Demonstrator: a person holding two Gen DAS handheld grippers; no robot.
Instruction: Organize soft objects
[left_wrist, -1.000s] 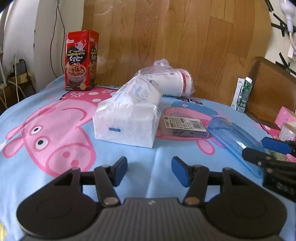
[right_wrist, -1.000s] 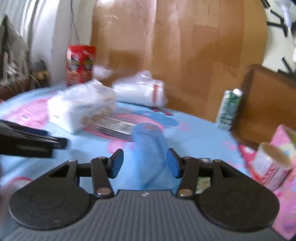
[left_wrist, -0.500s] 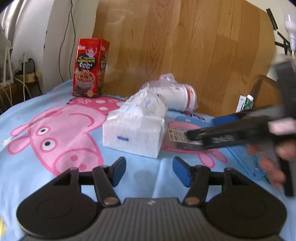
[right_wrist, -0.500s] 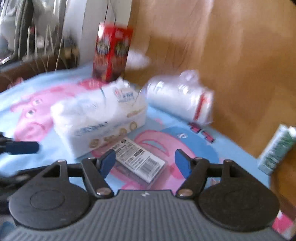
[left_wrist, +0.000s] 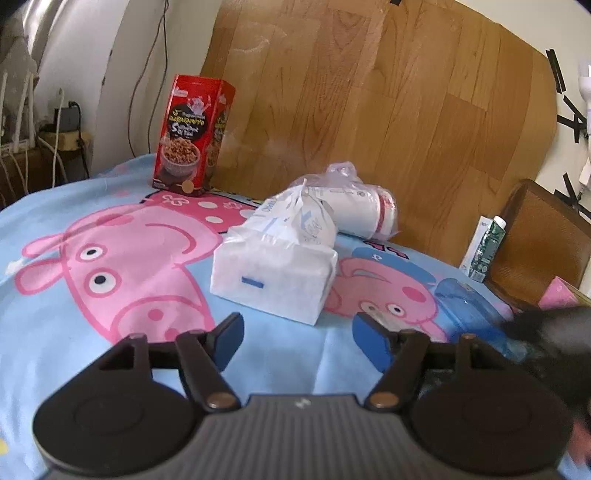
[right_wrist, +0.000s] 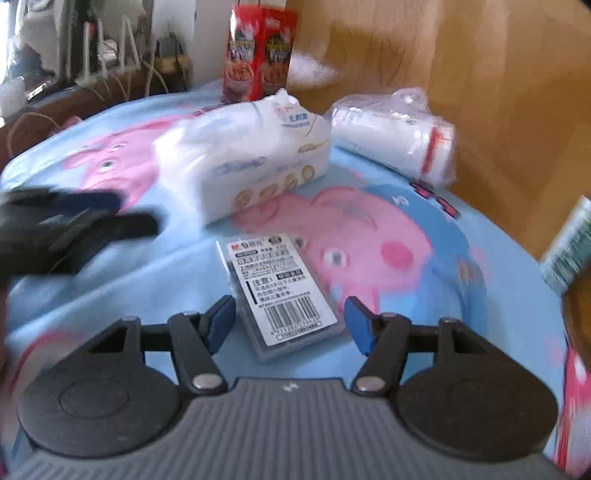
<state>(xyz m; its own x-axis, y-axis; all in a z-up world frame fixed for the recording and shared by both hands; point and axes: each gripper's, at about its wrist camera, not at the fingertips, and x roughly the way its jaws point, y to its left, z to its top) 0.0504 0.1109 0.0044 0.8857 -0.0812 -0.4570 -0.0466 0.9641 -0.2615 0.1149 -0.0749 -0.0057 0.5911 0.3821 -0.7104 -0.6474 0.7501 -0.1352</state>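
A white soft tissue pack (left_wrist: 275, 266) lies mid-table on the blue cartoon cloth (left_wrist: 74, 332); it also shows in the right wrist view (right_wrist: 243, 162). Behind it lies a roll of white items in clear plastic (left_wrist: 360, 210), also in the right wrist view (right_wrist: 395, 138). My left gripper (left_wrist: 297, 341) is open and empty, short of the tissue pack. My right gripper (right_wrist: 290, 321) is open, its jaws either side of a flat clear case with a barcode label (right_wrist: 279, 291), not touching it. The left gripper shows blurred at the left of the right wrist view (right_wrist: 74, 221).
A red snack box (left_wrist: 192, 134) stands at the back left, also in the right wrist view (right_wrist: 258, 48). A blue transparent case (left_wrist: 472, 314) lies at right. A green-white carton (left_wrist: 485, 247) and a brown chair back (left_wrist: 543, 240) stand at the far right. A wooden panel (left_wrist: 369, 92) rises behind.
My right gripper has swung left and forward, from over the blue case to over the flat barcode case, and out of the left view's middle. My left gripper has shifted slightly.
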